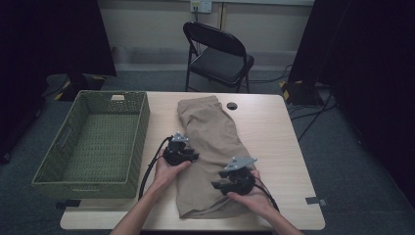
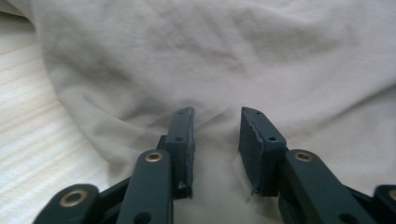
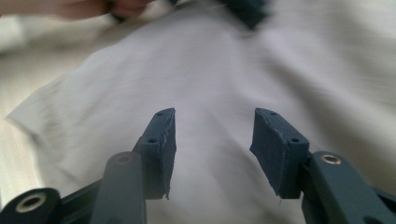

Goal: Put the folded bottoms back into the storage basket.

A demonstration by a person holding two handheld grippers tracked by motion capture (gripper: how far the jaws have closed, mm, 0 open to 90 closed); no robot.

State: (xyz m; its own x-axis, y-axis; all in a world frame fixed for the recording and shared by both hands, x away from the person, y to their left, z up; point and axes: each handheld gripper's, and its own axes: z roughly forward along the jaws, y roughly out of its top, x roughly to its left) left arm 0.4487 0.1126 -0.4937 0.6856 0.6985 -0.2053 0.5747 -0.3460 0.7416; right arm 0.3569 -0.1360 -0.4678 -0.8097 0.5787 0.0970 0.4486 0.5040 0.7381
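A green woven basket (image 1: 93, 142) sits at the table's left end, beside the tan shorts (image 1: 210, 142) lying folded lengthwise along the middle of the table (image 1: 284, 147). The left gripper (image 1: 188, 155) hovers at the cloth's left edge, jaws apart with nothing pinched, fabric below them. The right gripper (image 1: 218, 185) hangs over the lower right part, jaws wider, empty, cloth beneath

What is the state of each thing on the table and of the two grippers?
Tan shorts: folded lengthwise, lying flat on the table, not gripped.
Green woven basket: upright, nothing inside.
Left gripper: jaws apart, over the shorts, holding nothing.
Right gripper: jaws apart, over the shorts, holding nothing.
Folding chair: unfolded, unoccupied.
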